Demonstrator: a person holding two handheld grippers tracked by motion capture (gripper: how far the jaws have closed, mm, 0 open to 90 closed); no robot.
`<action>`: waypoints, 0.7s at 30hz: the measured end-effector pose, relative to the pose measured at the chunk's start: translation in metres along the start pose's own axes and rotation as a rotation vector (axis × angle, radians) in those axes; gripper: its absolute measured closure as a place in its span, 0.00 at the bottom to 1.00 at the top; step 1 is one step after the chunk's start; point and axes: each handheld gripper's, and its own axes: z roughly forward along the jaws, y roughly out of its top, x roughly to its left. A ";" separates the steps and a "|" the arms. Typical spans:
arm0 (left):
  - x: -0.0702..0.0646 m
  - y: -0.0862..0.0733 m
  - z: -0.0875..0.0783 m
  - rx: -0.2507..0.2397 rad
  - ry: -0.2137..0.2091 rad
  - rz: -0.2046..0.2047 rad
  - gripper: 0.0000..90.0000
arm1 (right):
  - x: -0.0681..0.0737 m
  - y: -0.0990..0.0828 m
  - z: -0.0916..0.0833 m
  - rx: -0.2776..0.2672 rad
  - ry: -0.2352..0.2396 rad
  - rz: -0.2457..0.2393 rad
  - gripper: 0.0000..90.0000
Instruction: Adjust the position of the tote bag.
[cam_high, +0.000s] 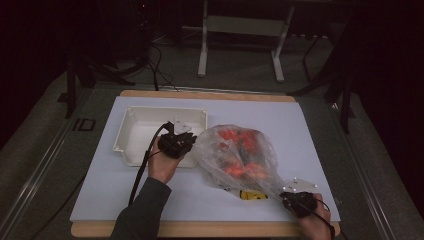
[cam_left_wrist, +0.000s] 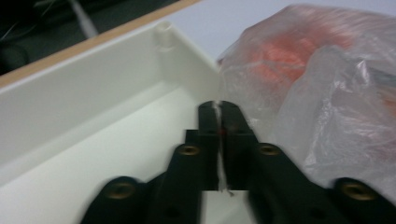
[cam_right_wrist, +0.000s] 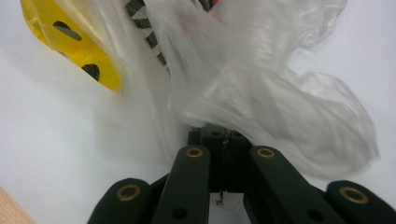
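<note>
Plastic bag (cam_high: 235, 155) stretched between both: my right gripper (cam_high: 292, 198) clamps its corner, my left gripper (cam_left_wrist: 218, 116), nearly closed, pinches film beside the tray (cam_high: 131, 120), ready for emptying.

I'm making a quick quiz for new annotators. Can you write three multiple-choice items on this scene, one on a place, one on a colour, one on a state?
1. Where does the white tray lie relative to the plastic bag in the high view?
A. To its left
B. To its right
C. On top of it

2. What colour is most of what shows through the bag?
A. Blue
B. Orange-red
C. Green

3. What is the right gripper doing?
A. Hanging open above the tray
B. Resting open on the bare table
C. Pinching the bag's plastic

Answers:
1. A, the tray sits left of the bag on the white table cover.
2. B, orange-red pieces glow through the clear film.
3. C, the right gripper view shows its jaws closed with the gathered film running into them.
</note>
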 end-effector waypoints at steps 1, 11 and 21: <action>-0.002 0.001 -0.001 -0.012 -0.008 0.007 0.79 | 0.001 0.000 -0.001 -0.010 0.008 -0.004 0.95; -0.010 0.008 -0.014 -0.103 -0.052 0.006 0.61 | 0.005 0.008 -0.014 -0.091 0.036 -0.013 0.76; -0.014 0.011 -0.021 -0.143 -0.077 0.014 0.56 | 0.009 0.015 -0.024 -0.151 0.036 -0.016 0.68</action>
